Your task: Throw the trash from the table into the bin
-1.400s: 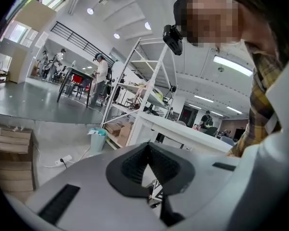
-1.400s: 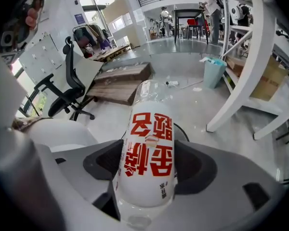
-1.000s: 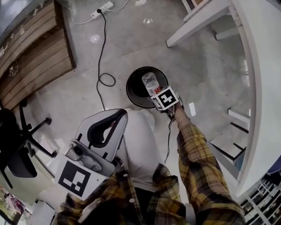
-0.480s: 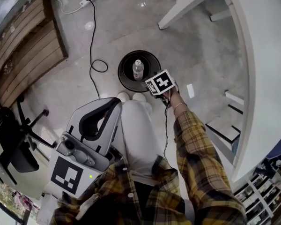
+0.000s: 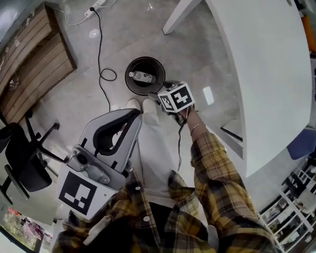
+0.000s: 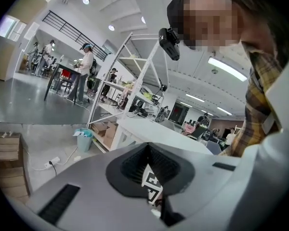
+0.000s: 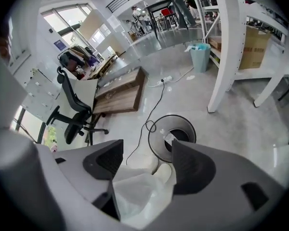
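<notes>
The bottle lies on its side in the bin, its long axis running across the bottom. The right hand-held gripper hangs just beside the rim, jaws wide apart and empty. The left hand-held gripper is closed on nothing.

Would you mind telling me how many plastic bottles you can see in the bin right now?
1. A single clear bottle lies on its side inside the round black bin. Anything lying beneath it would be hidden from these views.

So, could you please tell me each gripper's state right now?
Left gripper: shut, empty.
Right gripper: open, empty.
</notes>
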A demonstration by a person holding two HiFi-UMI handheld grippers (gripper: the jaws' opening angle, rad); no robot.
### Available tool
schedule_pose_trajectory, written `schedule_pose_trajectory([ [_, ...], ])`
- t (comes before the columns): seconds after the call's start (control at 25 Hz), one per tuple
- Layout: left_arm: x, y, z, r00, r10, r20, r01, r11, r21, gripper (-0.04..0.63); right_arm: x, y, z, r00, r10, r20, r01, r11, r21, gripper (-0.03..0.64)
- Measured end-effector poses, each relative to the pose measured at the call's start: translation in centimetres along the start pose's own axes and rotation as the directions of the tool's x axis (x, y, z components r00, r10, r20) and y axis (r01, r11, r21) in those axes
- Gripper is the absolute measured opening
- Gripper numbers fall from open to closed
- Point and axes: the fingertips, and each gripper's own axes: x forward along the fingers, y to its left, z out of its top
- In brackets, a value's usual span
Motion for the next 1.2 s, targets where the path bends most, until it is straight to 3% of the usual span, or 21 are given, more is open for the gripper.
schedule_pose_trajectory([
  [0.36,-1.5,-4.3,6.7,0.997,-0.079,0.001,0.079,0.997,0.019,0.008,-11.3,5.8,4.3,0.988,-0.019,0.151,0.018,1.0,0.01,0.27],
  [0.6,-1.7,-6.5,9.4,0.988,-0.149,0.031,0.146,0.987,0.069,0.008,-19.0,9.0,6.4,0.946,-0.054,0.32,0.049,0.999,0.023,0.229],
  [0.88,-0.9,-10.9,12.1,0.965,-0.26,0.03,0.255,0.959,0.125,0.008,-29.5,11.8,8.0,0.846,-0.104,0.523,0.073,0.994,0.08,0.199],
  [1.2,0.6,-17.0,14.7,0.935,-0.353,0.037,0.34,0.919,0.2,0.008,-42.2,13.1,7.4,0.669,-0.204,0.715,0.163,0.978,0.127,0.14],
])
